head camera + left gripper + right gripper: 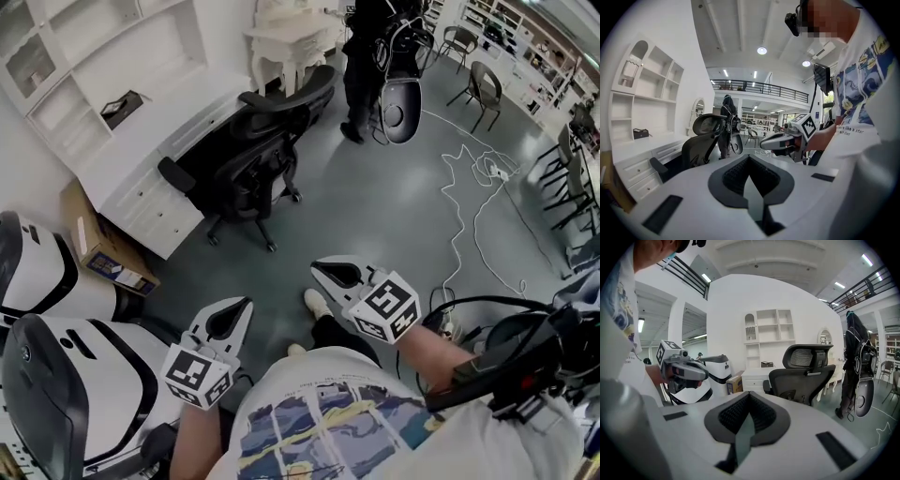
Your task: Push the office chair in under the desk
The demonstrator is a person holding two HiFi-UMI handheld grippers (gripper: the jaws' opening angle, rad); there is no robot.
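The black mesh office chair (251,155) stands on the grey floor, pulled out from the long white desk (141,183) with its back turned toward me. My left gripper (246,302) and right gripper (316,268) hang in front of my body, well short of the chair, both shut and holding nothing. Seen from the left gripper view, the chair (701,143) is ahead on the left beside the desk (640,152), with the right gripper (780,139) to its right. From the right gripper view, the chair (806,373) is ahead on the right and the left gripper (684,369) on the left.
A person in black (367,56) stands beyond the chair with a hanging device. A white cable (469,187) snakes over the floor at right. A cardboard box (103,251) and white rounded machines (56,375) crowd the left. Spare chairs (483,89) line the far right.
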